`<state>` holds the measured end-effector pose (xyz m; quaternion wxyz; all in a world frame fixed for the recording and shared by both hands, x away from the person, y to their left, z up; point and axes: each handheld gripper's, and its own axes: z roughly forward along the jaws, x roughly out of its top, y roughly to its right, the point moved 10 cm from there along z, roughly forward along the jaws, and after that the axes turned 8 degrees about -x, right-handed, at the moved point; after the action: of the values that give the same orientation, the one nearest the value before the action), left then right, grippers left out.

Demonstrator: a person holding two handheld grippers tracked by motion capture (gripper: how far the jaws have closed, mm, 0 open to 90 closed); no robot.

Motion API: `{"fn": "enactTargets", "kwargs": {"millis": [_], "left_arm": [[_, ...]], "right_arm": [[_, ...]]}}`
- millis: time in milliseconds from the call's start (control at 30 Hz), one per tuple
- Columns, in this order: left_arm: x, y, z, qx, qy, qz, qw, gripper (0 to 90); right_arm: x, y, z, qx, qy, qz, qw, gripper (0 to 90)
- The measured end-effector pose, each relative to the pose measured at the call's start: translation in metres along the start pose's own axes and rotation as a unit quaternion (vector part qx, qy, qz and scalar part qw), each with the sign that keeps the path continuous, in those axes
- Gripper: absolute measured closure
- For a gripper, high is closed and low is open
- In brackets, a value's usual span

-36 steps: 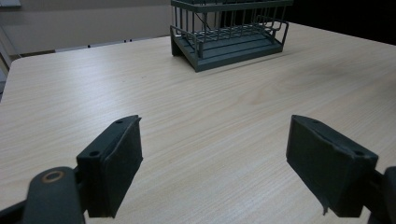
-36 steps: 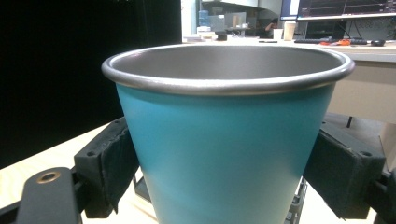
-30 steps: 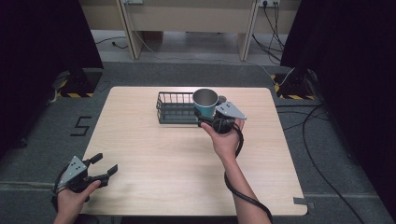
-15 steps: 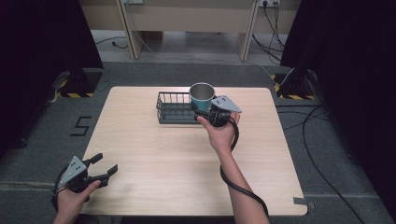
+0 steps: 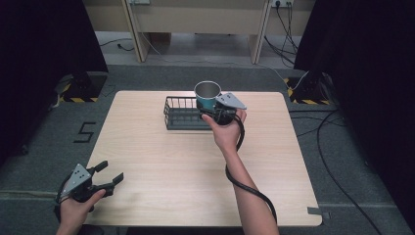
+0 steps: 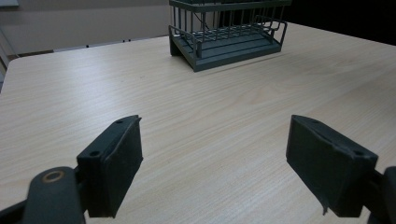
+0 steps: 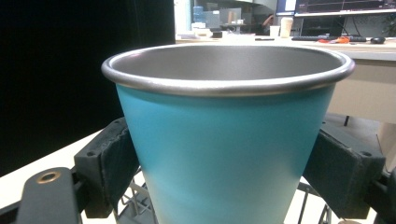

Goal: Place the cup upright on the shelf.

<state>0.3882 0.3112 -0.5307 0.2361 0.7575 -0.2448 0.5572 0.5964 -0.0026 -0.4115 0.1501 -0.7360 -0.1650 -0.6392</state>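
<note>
Pinching the one teal cup [image 7: 229,140] between its two black jaws, our right gripper [image 5: 219,111] holds it upright in the air, one pad pressed against each side of the cup's wall. In the right gripper view we see the cup's bare metal rim and grey inside, and its teal outside carries no label or writing that we can read. Just below the cup, in that view, we make out thin wires of the rack [image 7: 140,196]. In the high view the cup [image 5: 207,96] hangs over the right end of the single dark wire rack [image 5: 178,113], which stands on the far middle of the table [image 5: 161,166]; whether the cup touches the rack we cannot tell.

Our left gripper [image 5: 108,173] has its jaws spread wide with nothing between them, held over the near left corner of the table, well apart from the rack. In the left gripper view the rack [image 6: 229,32] stands far off beyond the two pads, on pale wood grain.

We count one cup, one rack, two grippers. The one mark we can read is a "5" [image 5: 84,132] on the grey floor to the left of the table.
</note>
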Motion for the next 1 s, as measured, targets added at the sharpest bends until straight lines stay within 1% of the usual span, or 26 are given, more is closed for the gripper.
{"fn": "enactTargets", "kwargs": {"millis": [33, 67, 200, 233, 567, 600, 767, 800, 1000], "left_arm": [[0.000, 0.000, 0.000, 0.000, 0.000, 0.000, 1.0000, 17.8], [0.000, 0.000, 0.000, 0.000, 0.000, 0.001, 1.0000, 17.8], [0.000, 0.000, 0.000, 0.001, 0.000, 0.003, 1.0000, 17.8], [0.000, 0.000, 0.000, 0.001, -0.001, 0.003, 1.0000, 17.8], [0.000, 0.000, 0.000, 0.000, 0.000, 0.002, 1.0000, 17.8], [0.000, 0.000, 0.000, 0.000, 0.000, 0.002, 1.0000, 17.8], [0.000, 0.000, 0.000, -0.001, 0.000, 0.002, 1.0000, 17.8], [0.000, 0.000, 0.000, -0.001, 0.000, 0.002, 1.0000, 17.9], [0.000, 0.001, 0.000, -0.002, 0.001, 0.001, 1.0000, 17.9]], "right_arm": [[0.000, 0.000, 0.000, 0.000, 0.000, 0.000, 1.0000, 17.5], [0.001, 0.000, 0.004, -0.001, -0.002, 0.002, 1.0000, 17.5], [0.001, 0.000, 0.011, -0.002, -0.005, 0.006, 1.0000, 17.5], [0.002, 0.001, 0.016, -0.004, -0.006, 0.008, 0.9999, 17.4], [0.003, 0.002, 0.031, -0.005, -0.015, 0.016, 0.9997, 17.4], [0.003, 0.002, 0.035, -0.007, -0.017, 0.013, 0.9997, 17.4], [0.004, 0.000, 0.044, -0.007, -0.022, 0.014, 0.9996, 17.4], [0.004, -0.001, 0.048, -0.006, -0.026, 0.014, 0.9995, 17.4], [0.002, -0.001, 0.056, -0.009, -0.032, 0.016, 0.9993, 17.4]]}}
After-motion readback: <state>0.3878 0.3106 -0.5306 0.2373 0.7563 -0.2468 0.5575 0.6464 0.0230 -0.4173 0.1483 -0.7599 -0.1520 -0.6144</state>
